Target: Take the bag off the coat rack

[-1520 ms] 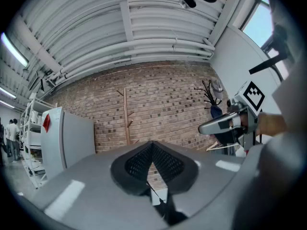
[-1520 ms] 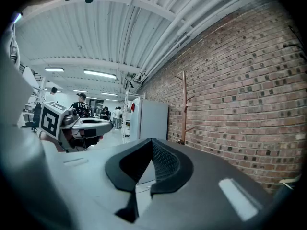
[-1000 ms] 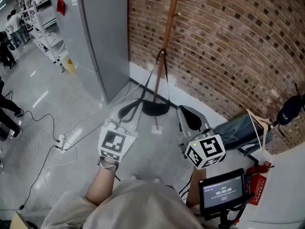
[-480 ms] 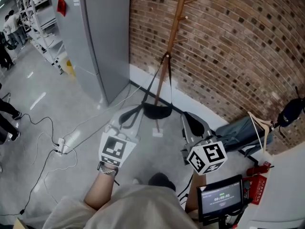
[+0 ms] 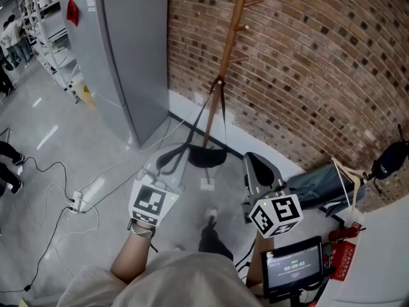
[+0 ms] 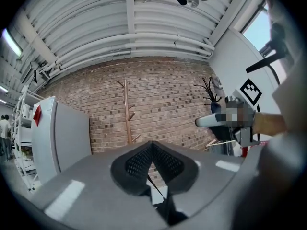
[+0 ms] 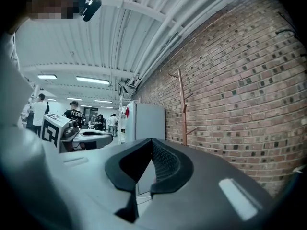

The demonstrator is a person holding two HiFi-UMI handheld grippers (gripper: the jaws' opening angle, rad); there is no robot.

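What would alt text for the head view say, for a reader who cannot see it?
A black bag hangs by long straps from a wooden coat rack against a brick wall, seen from above. A person holds the left gripper and right gripper out toward it, both shut and empty. A grey cabinet stands at left.

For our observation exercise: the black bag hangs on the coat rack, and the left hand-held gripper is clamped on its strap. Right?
No: the left hand-held gripper is shut on nothing, as the left gripper view shows. The black bag does hang on the coat rack.
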